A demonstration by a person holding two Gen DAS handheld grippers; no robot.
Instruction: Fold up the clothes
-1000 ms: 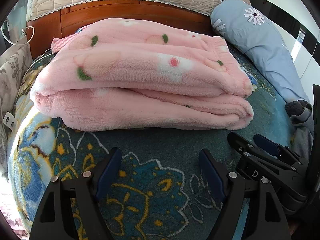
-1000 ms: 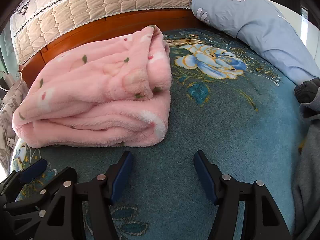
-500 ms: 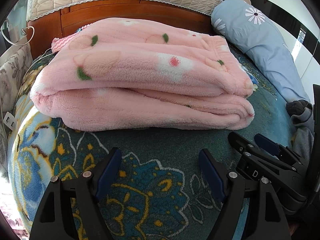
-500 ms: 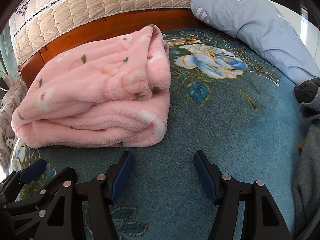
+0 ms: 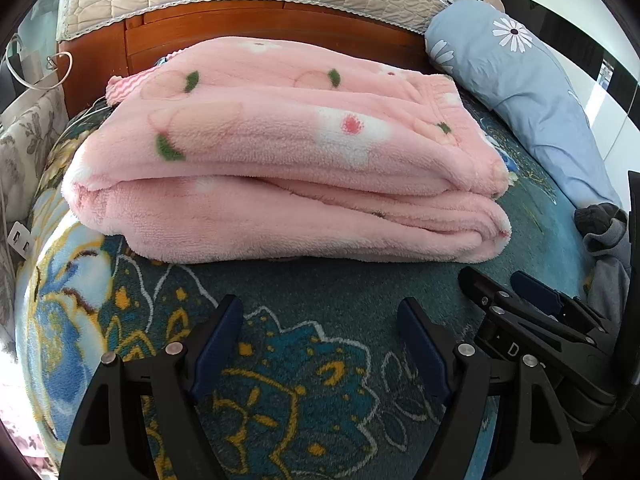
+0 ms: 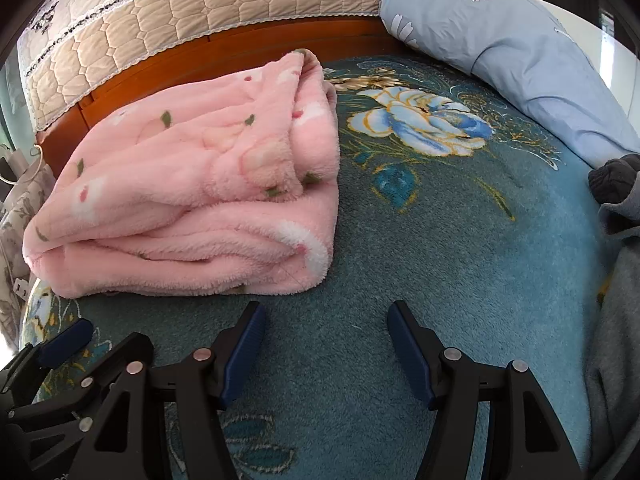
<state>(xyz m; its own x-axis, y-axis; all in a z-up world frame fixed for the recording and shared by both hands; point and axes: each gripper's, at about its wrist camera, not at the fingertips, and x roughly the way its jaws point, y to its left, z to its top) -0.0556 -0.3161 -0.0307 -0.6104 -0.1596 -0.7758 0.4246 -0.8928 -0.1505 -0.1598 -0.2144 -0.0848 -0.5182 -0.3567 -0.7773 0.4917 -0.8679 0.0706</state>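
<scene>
Pink garment [image 5: 280, 168]: a fleecy pink piece with a flower and leaf print, folded into a thick stack of several layers; it lies on the bed near the wooden headboard [image 5: 248, 26], ahead of both tools.
Bed cover [image 6: 440, 260]: teal plush with large blue and gold flowers; soft, so anything set on it sinks a little.
Left tool [image 5: 320, 334]: jaws apart, nothing between them; it hovers over the bed cover just short of the stack's near edge.
Right tool [image 6: 326, 334]: jaws apart and empty, off the stack's near right corner.
Grey clothing [image 6: 616, 280]: a crumpled heap at the right edge of the bed, beside the blue daisy-print pillow [image 6: 520, 48]; apparently not yet folded.
Stage, as judged: the pink piece looks finished; the grey heap seems next.
Risk 1: the top layer bulges at the right end, so a nudge from a tool could tip it open.
Risk 2: a tool dragged low could catch the plush cover and pull the stack with it.
Risk 3: grabbing the grey heap by one layer would lift it bunched.
</scene>
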